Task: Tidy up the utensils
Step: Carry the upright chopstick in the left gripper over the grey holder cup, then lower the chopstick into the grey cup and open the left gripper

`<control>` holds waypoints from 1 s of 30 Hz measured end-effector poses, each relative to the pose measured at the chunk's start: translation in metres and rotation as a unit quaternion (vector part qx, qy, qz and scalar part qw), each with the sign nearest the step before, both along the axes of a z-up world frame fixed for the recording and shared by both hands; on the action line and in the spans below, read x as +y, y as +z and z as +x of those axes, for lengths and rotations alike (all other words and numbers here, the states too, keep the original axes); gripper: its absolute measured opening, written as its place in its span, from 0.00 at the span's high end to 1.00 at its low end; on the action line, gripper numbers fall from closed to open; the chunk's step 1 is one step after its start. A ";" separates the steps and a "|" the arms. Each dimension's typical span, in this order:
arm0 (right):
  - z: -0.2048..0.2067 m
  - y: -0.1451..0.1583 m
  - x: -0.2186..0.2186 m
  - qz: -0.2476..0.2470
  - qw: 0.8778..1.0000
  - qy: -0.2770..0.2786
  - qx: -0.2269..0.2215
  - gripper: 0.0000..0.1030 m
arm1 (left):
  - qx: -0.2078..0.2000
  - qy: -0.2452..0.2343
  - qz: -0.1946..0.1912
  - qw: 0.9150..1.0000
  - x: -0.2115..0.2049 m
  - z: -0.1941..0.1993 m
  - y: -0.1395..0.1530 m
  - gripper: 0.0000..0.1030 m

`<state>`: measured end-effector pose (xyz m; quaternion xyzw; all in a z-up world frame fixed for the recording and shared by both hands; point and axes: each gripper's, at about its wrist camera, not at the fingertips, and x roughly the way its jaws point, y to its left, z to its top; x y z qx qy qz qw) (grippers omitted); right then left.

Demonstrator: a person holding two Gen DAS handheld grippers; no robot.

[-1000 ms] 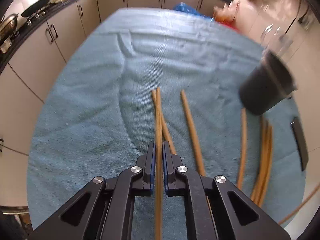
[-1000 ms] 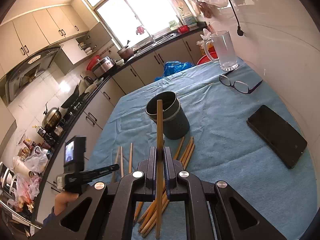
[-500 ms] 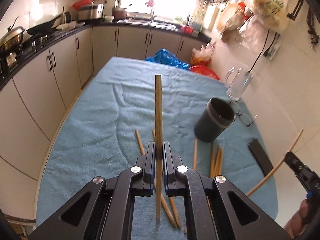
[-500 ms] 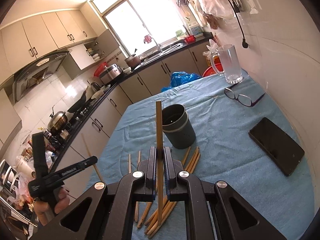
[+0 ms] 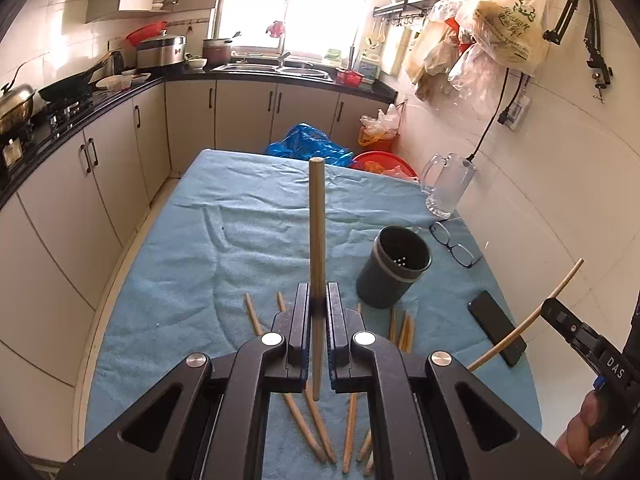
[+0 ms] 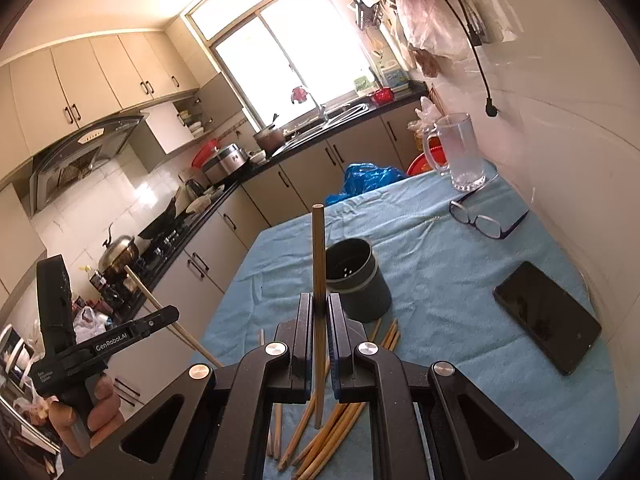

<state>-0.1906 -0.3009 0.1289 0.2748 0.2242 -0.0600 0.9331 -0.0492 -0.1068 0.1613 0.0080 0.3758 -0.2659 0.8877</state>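
Two hand-held grippers, each carrying one chopstick above a table point(image 5: 192, 264) covered by a blue towel. The left gripper point(image 5: 318, 320) has its fingers clamped on a chopstick point(image 5: 317, 224) that stands nearly upright between them, its lower end hanging free above the towel; the right gripper point(image 6: 319, 332) grips a second chopstick point(image 6: 319, 256) in the same way. Holding each stick near its middle and on end probably serves to let it drop tip-first into the dark holder cup point(image 6: 358, 284), which stands upright and open-mouthed just beyond both grippers. The cup appears empty, its perforated bottom visible. The remaining chopsticks point(image 6: 340, 432) lie loose on the towel in front of the cup, some bunched and some fanned apart. A phone point(image 6: 548, 316), a pair of glasses point(image 6: 482, 222) and a glass mug point(image 6: 460, 152) sit farther along the table near the wall, clear of the working area.
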 end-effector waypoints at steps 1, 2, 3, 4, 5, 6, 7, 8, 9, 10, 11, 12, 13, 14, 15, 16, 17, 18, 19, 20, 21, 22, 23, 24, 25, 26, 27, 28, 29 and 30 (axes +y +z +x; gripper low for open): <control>0.000 0.002 -0.002 0.001 1.000 -0.002 -0.002 0.93 | -0.001 -0.003 0.000 1.000 -0.002 0.000 0.002 0.94; -0.001 0.003 -0.005 0.002 1.000 -0.004 -0.004 0.93 | -0.001 -0.005 0.000 1.000 -0.005 0.001 0.004 0.94; -0.001 0.006 -0.008 0.004 1.000 -0.006 -0.006 0.93 | 0.000 -0.006 -0.001 1.000 -0.008 0.002 0.006 0.94; -0.001 0.007 -0.009 0.005 1.000 -0.007 -0.007 0.93 | 0.001 -0.009 -0.002 1.000 -0.011 0.003 0.008 0.94; -0.001 0.009 -0.013 0.008 1.000 -0.009 -0.010 0.93 | 0.002 -0.012 -0.002 1.000 -0.014 0.004 0.010 0.94; 0.000 0.011 -0.015 0.010 1.000 -0.011 -0.012 0.93 | 0.003 -0.016 -0.001 1.000 -0.018 0.006 0.012 0.94; 0.000 0.013 -0.018 0.012 1.000 -0.011 -0.014 0.93 | 0.003 -0.018 0.000 1.000 -0.021 0.007 0.014 0.94; 0.001 0.015 -0.021 0.014 1.000 -0.012 -0.017 0.93 | 0.002 -0.021 0.001 1.000 -0.026 0.009 0.016 0.94; 0.001 0.017 -0.024 0.015 1.000 -0.014 -0.019 0.93 | 0.001 -0.023 0.003 1.000 -0.029 0.010 0.019 0.94; 0.001 0.019 -0.026 0.015 1.000 -0.016 -0.022 0.93 | -0.001 -0.026 0.003 1.000 -0.034 0.012 0.023 0.94; 0.001 0.022 -0.030 0.016 0.999 -0.020 -0.026 0.93 | -0.001 -0.027 0.002 1.000 -0.037 0.014 0.025 0.94; 0.001 0.024 -0.034 0.017 0.999 -0.023 -0.029 0.93 | 0.001 -0.029 -0.001 1.000 -0.041 0.016 0.028 0.94; 0.001 0.026 -0.036 0.018 0.999 -0.026 -0.032 0.93 | 0.002 -0.033 -0.003 0.999 -0.045 0.019 0.031 0.94; 0.002 0.029 -0.040 0.019 0.999 -0.030 -0.035 0.93 | 0.003 -0.035 -0.005 0.999 -0.049 0.021 0.034 0.94; 0.003 0.031 -0.045 0.021 0.999 -0.034 -0.037 0.93 | 0.002 -0.035 -0.006 0.999 -0.053 0.024 0.037 0.94; 0.004 0.034 -0.050 0.023 0.998 -0.039 -0.041 0.93 | -0.001 -0.034 -0.009 0.999 -0.057 0.026 0.041 0.94; 0.006 0.037 -0.054 0.025 0.998 -0.043 -0.044 0.93 | -0.004 -0.034 -0.011 0.999 -0.061 0.029 0.045 0.94; 0.007 0.040 -0.058 0.027 0.997 -0.047 -0.047 0.93 | -0.006 -0.035 -0.013 0.999 -0.065 0.032 0.049 0.94; 0.009 0.043 -0.062 0.028 0.997 -0.051 -0.050 0.93 | -0.007 -0.036 -0.016 0.999 -0.070 0.036 0.053 0.94; 0.012 0.046 -0.067 0.029 0.997 -0.056 -0.054 0.93 | -0.008 -0.035 -0.018 0.999 -0.073 0.039 0.056 0.94; 0.014 0.049 -0.070 0.029 0.996 -0.060 -0.057 0.93 | -0.008 -0.034 -0.020 0.999 -0.077 0.042 0.059 0.94; 0.017 0.052 -0.073 0.029 0.996 -0.062 -0.060 0.93 | -0.009 -0.034 -0.022 0.999 -0.083 0.047 0.064 0.94; 0.021 0.056 -0.076 0.028 0.996 -0.063 -0.063 0.93 | -0.009 -0.035 -0.024 0.999 -0.087 0.051 0.067 0.94; 0.024 0.058 -0.079 0.028 0.995 -0.065 -0.064 0.93 | -0.011 -0.033 -0.027 0.999 -0.090 0.054 0.070 0.94; 0.028 0.061 -0.081 0.028 0.995 -0.067 -0.067 0.93 | -0.013 -0.030 -0.032 0.999 -0.094 0.060 0.074 0.94; 0.033 0.065 -0.084 0.025 0.995 -0.070 -0.071 0.93 | -0.014 -0.030 -0.035 0.999 -0.098 0.064 0.076 0.94; 0.037 0.067 -0.086 0.024 0.994 -0.073 -0.073 0.93 | -0.014 -0.029 -0.039 0.999 -0.100 0.068 0.078 0.94; 0.040 0.069 -0.088 0.022 0.994 -0.076 -0.074 0.93 | -0.013 -0.026 -0.046 0.999 -0.104 0.074 0.081 0.94; 0.045 0.071 -0.090 0.019 0.994 -0.081 -0.076 0.93 | -0.012 -0.025 -0.052 0.998 -0.107 0.079 0.081 0.94; 0.049 0.073 -0.092 0.015 0.993 -0.085 -0.078 0.93 | -0.011 -0.024 -0.056 0.998 -0.109 0.082 0.081 0.94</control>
